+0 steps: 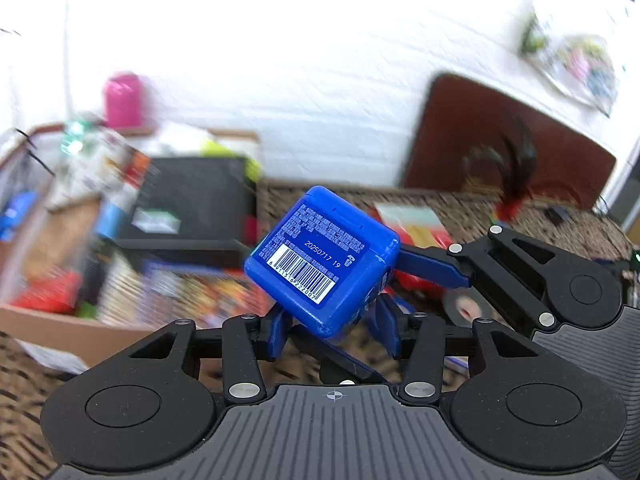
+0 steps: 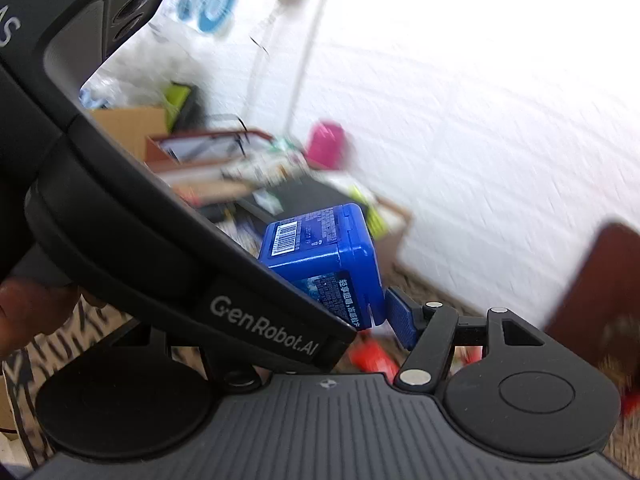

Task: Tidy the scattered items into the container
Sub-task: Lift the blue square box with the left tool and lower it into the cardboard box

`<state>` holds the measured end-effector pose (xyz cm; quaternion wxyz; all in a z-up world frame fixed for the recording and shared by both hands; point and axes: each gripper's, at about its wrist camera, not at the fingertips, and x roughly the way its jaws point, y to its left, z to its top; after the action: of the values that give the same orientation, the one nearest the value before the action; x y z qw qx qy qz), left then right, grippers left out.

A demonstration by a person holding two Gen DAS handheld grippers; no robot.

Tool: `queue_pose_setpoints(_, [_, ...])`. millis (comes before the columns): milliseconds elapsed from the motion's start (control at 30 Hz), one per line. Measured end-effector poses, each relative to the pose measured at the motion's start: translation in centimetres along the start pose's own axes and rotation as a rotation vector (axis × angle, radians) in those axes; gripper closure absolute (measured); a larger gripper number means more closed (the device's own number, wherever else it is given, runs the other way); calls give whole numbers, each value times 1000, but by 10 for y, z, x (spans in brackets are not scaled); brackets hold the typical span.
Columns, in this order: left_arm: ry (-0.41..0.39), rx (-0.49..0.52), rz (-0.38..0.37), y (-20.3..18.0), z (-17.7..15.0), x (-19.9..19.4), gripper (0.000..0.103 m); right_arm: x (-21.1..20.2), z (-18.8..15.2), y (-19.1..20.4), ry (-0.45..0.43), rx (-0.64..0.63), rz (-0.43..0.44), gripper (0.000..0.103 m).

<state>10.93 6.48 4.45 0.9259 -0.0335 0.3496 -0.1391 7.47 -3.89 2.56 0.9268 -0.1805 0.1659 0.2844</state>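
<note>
One blue box (image 1: 320,260) — "20250717 19"

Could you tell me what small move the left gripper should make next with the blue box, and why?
Probably carry it left toward the cardboard box. The left gripper grips the blue box tilted, in the air, while one of the right gripper's fingers touches its side.

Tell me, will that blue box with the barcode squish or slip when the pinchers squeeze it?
The blue box probably won't squish: its corners look like hard moulded plastic, keeping their shape. It may be slippery, since its faces look smooth and glossy and it sits tilted between the left gripper fingers. It likely won't roll, having flat sides.
</note>
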Motion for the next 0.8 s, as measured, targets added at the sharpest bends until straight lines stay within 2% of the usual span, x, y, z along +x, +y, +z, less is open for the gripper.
queue_pose_setpoints(133, [-46,-18,52,37,30,-17,57,23,42,12,-68,-45,40,33])
queue_pose_setpoints(233, [-49,-39,73,68,56,-15,57,52,69,16,-94,-62,64,33])
queue_pose_setpoints(400, [-2,-117,73,125,83,14,56,117,93,15,-58,-73,119,33])
queue_pose_setpoints(500, [13,-142,100,151,87,28,54,150,104,19,-45,-81,140,33])
queue_pose_setpoints(533, [21,-142,114,157,85,32,43,159,107,19,-46,-78,153,33])
queue_pose_setpoints(567, [28,-148,134,164,82,36,39,168,108,23,-42,-78,172,30])
queue_pose_setpoints(600, [35,-160,164,171,81,42,31,174,109,27,-29,-81,197,22])
queue_pose_setpoints(633, [42,-176,201,178,78,46,20,174,106,33,-13,-90,211,20])
queue_pose_setpoints(667, [41,-192,235,184,75,46,15,179,105,39,3,-114,198,20])
queue_pose_setpoints(733, [12,-192,235,193,67,39,15,178,98,48,9,-169,168,21])
queue_pose_setpoints(800, [-3,-172,214,197,62,33,17,173,92,50,5,-180,191,21])
